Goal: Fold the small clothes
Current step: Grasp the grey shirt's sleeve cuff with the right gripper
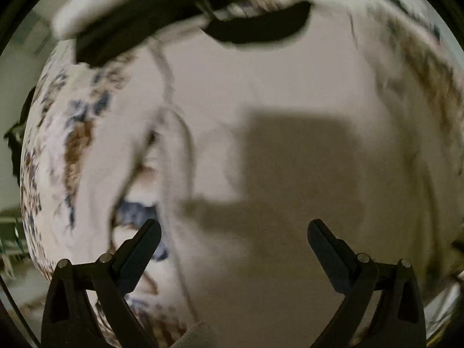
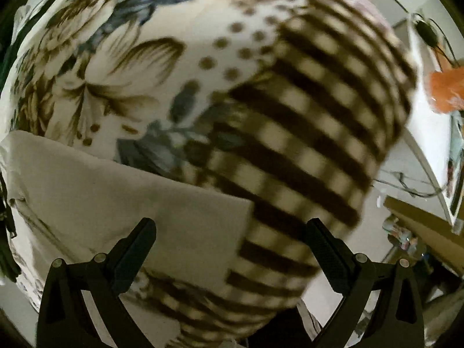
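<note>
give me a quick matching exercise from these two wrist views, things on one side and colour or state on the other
Things:
1. left gripper
2. plain cloth
3. bedsheet
4. fluffy object

Colour or state:
A. orange
B. off-white, no print
C. open, nothing between its fingers
D. floral, dotted and checked print

Pairs: 1-C, 2-B, 3-D, 4-A

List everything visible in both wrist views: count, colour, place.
plain garment: 1, off-white, spread flat under both grippers
patterned cover: 1, cream with brown and blue flowers, dots and dark checks, beneath the garment
orange object: 1, blurred, right edge of the right wrist view
left hand-held gripper: 1, black, open over the garment
right hand-held gripper: 1, black, open above the garment's corner; also blurred at top of left view
</note>
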{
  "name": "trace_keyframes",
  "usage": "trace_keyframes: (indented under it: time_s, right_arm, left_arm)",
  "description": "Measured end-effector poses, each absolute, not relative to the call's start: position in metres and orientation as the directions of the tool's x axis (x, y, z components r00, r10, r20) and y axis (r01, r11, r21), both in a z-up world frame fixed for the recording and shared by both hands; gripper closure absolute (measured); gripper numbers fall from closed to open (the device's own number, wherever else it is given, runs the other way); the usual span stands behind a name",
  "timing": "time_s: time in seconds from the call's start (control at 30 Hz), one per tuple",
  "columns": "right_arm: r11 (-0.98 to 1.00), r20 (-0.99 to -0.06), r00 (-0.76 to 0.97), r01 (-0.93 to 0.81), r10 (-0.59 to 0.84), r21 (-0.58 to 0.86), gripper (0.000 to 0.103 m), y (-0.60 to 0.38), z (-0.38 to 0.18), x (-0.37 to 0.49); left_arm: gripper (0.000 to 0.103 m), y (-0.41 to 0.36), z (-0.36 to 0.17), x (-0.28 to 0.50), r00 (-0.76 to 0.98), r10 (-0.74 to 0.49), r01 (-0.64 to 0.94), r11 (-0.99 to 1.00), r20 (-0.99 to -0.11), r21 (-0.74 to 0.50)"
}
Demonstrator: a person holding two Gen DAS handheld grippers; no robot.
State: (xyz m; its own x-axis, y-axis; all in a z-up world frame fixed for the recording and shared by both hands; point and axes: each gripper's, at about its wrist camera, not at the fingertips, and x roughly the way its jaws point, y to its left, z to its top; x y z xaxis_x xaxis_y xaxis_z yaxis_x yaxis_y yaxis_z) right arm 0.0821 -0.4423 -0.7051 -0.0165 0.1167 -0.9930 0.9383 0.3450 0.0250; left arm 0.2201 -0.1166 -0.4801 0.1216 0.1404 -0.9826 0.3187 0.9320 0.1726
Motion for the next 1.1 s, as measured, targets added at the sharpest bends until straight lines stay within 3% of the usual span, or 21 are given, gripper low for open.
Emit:
trace_keyframes:
  time_s: [0.1,0.23,0.33,0.43,0.5,0.57,0.63,0.87,1.03,1.07,1.1]
  right_arm:
    - [0.343,-0.994,-0.022,0.939,0.11,0.017,0.0,-0.439,-0.718,0.092]
    - [0.303,-0.996,0.01,0.952,0.086,0.035,0.004,-0.437,-0.722,0.094]
    - [0.273,-0.997,0.04,0.96,0.07,0.058,0.018,-0.441,-0.725,0.089]
    - [0.237,-0.997,0.056,0.969,0.055,0.067,0.043,-0.446,-0.722,0.081]
    - [0.22,-0.997,0.058,0.973,0.045,0.066,0.069,-0.448,-0.717,0.079]
    - [0.216,-0.998,0.055,0.974,0.027,0.06,0.087,-0.45,-0.71,0.08]
    - [0.227,-0.998,0.066,0.972,0.006,0.066,0.098,-0.45,-0.7,0.085]
    - [0.357,-0.988,0.118,0.931,-0.102,0.075,0.1,-0.432,-0.631,0.12]
    - [0.346,-0.997,0.073,0.936,-0.003,0.068,0.098,-0.441,-0.63,0.11]
    - [0.338,-0.999,0.048,0.94,0.025,0.053,0.09,-0.442,-0.636,0.102]
    - [0.331,-0.999,0.024,0.943,0.048,0.039,0.068,-0.443,-0.643,0.097]
  left_arm:
    - [0.0,-0.123,-0.524,0.219,0.061,0.182,0.363,0.912,-0.981,0.192]
    - [0.0,-0.121,-0.542,0.233,0.026,0.132,0.34,0.931,-0.991,0.133]
    - [0.0,-0.119,-0.546,0.242,-0.005,0.12,0.32,0.941,-0.993,0.112]
    - [0.0,-0.12,-0.548,0.248,-0.025,0.135,0.308,0.944,-0.991,0.121]
    - [0.0,-0.124,-0.55,0.253,-0.039,0.151,0.305,0.943,-0.988,0.132]
    - [0.0,-0.125,-0.55,0.258,-0.063,0.161,0.302,0.944,-0.985,0.135]
    - [0.0,-0.124,-0.546,0.264,-0.07,0.149,0.289,0.95,-0.986,0.123]
    - [0.0,-0.105,-0.525,0.27,-0.022,0.102,0.241,0.966,-0.995,0.094]
    - [0.0,-0.078,-0.498,0.279,0.042,0.125,0.199,0.971,-0.991,0.131]
    - [0.0,-0.072,-0.493,0.281,0.052,0.124,0.188,0.973,-0.991,0.132]
    - [0.0,-0.068,-0.488,0.282,0.059,0.122,0.181,0.975,-0.991,0.131]
